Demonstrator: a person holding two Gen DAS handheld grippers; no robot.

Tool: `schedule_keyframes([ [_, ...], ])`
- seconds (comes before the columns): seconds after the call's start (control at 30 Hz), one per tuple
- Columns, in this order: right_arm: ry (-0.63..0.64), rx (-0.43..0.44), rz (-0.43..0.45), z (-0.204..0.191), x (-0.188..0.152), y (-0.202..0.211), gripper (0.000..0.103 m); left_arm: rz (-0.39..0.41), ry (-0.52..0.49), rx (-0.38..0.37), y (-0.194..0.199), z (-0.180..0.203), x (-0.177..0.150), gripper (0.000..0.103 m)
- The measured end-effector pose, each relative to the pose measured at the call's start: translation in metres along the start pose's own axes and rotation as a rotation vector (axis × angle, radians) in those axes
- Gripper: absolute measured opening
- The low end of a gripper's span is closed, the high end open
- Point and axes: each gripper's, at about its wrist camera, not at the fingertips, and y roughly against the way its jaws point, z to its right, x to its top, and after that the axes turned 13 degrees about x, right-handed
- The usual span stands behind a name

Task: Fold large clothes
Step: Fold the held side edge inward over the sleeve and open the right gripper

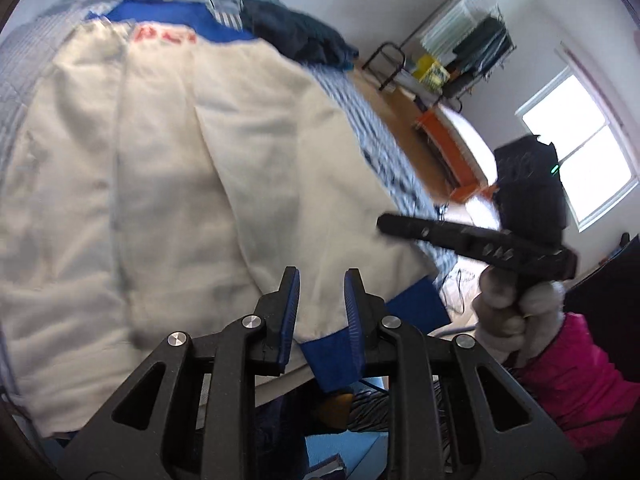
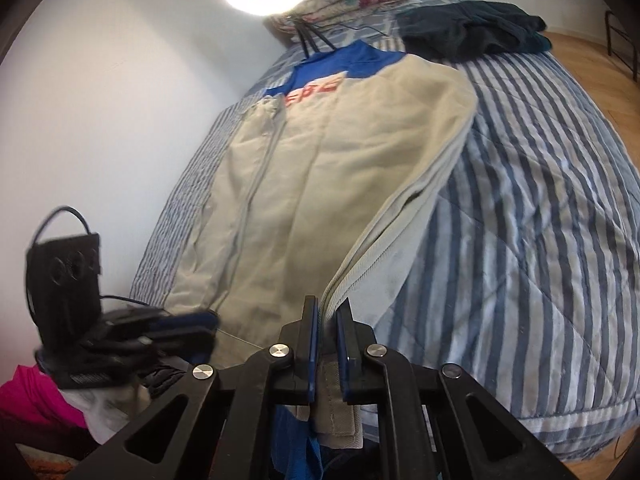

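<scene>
Item: cream jacket (image 2: 320,168) with blue yoke and red lettering, lay lengthwise on the striped bedspread (image 2: 520,220). Right gripper (image 2: 328,344): jaws pinched together on the jacket's cream hem edge, lifted off the bedspread. Left gripper (image 1: 322,316): jaws clamped on the jacket's blue hem band (image 1: 336,356). Dark clothing heap (image 2: 472,32) lay on the bedspread beyond the jacket's collar.

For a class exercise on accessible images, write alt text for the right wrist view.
The right gripper pinches the hem of a cream jacket with a blue collar and red lettering, lifting it off a blue-and-white striped bedspread. A dark crumpled garment lies farther up the bed.
</scene>
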Motion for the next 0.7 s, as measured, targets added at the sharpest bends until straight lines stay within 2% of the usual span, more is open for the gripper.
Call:
schedule_keyframes([
  [0.17, 0.065, 0.016, -0.040, -0.026, 0.013, -0.025, 0.006, 0.124, 0.084, 0.054, 0.062, -0.052, 0.018, 0.021],
  [0.3, 0.143, 0.005, -0.094, -0.051, 0.021, -0.051, 0.006, 0.200, 0.175, 0.100, 0.093, -0.097, 0.033, 0.021],
  [0.5, 0.253, -0.018, -0.219, -0.081, 0.018, -0.103, 0.005, 0.276, 0.293, 0.120, 0.120, -0.149, 0.042, 0.021],
  [0.7, 0.306, -0.035, -0.374, -0.091, 0.005, -0.163, 0.004, 0.281, 0.325, 0.131, 0.124, -0.172, 0.035, 0.021],
])
